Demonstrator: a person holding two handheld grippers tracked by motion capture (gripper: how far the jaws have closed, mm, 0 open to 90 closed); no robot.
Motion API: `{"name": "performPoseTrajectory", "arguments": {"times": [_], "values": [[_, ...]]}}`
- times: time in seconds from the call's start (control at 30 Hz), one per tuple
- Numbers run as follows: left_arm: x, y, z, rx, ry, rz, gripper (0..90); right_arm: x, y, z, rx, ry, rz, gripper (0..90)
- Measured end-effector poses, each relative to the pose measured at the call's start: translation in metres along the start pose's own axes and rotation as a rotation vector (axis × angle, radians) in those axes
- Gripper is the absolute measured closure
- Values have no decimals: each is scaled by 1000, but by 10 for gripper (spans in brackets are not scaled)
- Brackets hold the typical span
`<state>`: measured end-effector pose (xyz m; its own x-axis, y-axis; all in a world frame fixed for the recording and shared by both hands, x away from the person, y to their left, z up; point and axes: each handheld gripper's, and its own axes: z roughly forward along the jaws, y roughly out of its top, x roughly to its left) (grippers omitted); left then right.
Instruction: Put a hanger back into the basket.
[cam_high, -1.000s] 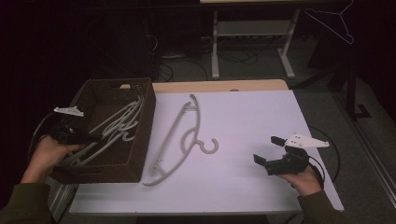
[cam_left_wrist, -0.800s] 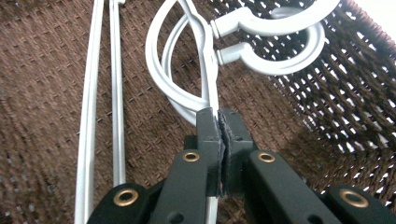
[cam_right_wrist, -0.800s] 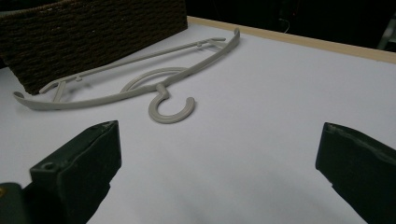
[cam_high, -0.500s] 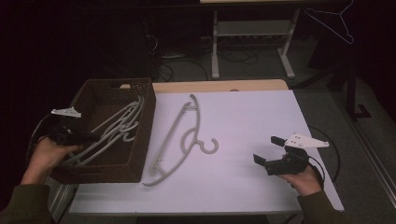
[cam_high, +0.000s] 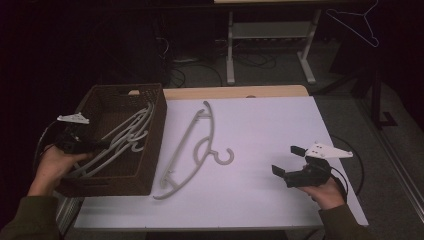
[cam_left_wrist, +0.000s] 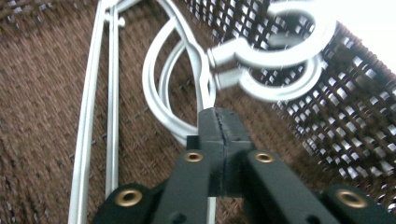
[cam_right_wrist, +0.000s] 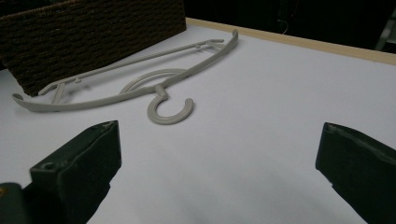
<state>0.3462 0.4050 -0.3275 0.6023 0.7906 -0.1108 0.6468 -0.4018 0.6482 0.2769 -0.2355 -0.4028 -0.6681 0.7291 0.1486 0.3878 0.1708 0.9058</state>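
A brown woven basket (cam_high: 156, 125) stands at the table's left edge with several pale grey hangers (cam_high: 126, 134) in it. My left gripper (cam_high: 96, 148) reaches into it from the left. In the left gripper view its jaws (cam_left_wrist: 218, 117) meet on the curved neck of one hanger (cam_left_wrist: 161, 100), just under the hook. They have just been opening slightly, with the hanger still pinched between the pads. Another grey hanger (cam_high: 192, 145) lies flat on the white table (cam_high: 280, 120), hook toward the right. My right gripper (cam_high: 286, 160) rests open near the front right, pointing at that hanger (cam_right_wrist: 140, 86), with nothing between its jaws (cam_right_wrist: 219, 154).
The basket wall (cam_right_wrist: 88, 32) runs just beyond the loose hanger. A metal table frame (cam_high: 270, 35) and cables sit on the dark floor behind. A wire hanger (cam_high: 362, 22) hangs at the far right. White tabletop (cam_right_wrist: 280, 102) stretches between the hanger and my right gripper.
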Motion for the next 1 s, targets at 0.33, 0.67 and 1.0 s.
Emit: {"name": "performPoseTrajectory", "arguments": {"times": [0.33, 0.67, 1.0], "values": [[-17, 16, -7, -112, -9, -10, 578, 0, 0, 0, -4, 0, -5, 0], [-52, 41, -2, -177, -35, 40, 381, 0, 1, -2, -9, -1, -2, 0], [-86, 64, 12, -204, -78, 99, 283, 0, 1, -3, -12, -1, -10, 0]]}}
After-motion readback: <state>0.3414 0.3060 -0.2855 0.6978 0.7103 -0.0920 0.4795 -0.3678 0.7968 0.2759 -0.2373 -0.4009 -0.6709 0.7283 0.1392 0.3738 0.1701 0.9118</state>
